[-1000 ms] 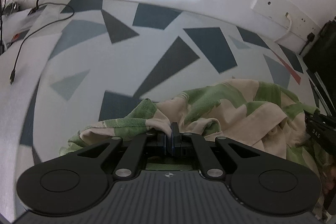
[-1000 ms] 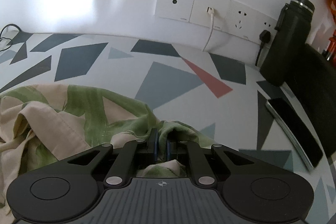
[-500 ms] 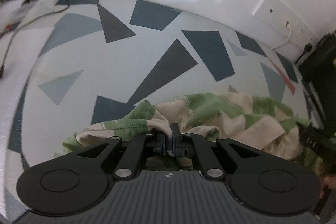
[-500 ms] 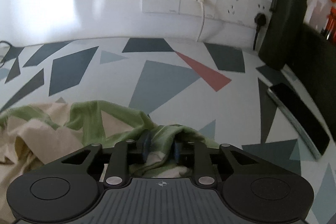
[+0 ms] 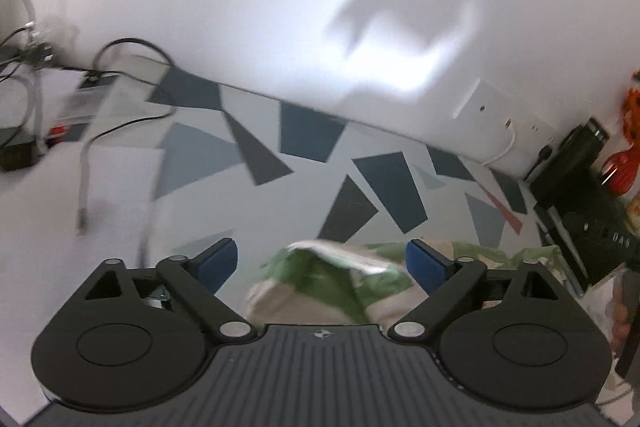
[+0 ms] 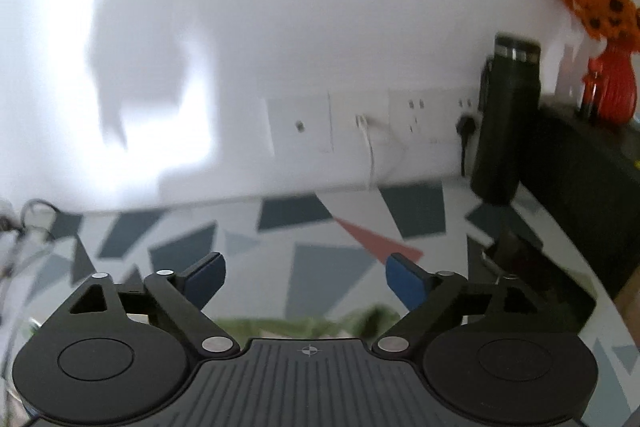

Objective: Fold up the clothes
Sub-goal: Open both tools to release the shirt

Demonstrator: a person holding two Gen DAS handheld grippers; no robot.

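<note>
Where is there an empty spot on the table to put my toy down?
The middle is free: the patterned table between the cloth and the wall. The left end is crowded with cables. The right end holds a bottle, a phone and a vase.

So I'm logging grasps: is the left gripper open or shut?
Open. The left gripper has its blue pads spread wide, with the green garment lying loose between them.

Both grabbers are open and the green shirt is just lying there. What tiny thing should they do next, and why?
Probably lower the left hand-held gripper onto the green and beige garment's raised edge and close. Its jaws stand wide open and empty; the right hand-held gripper is open too, so nothing holds the cloth.
</note>
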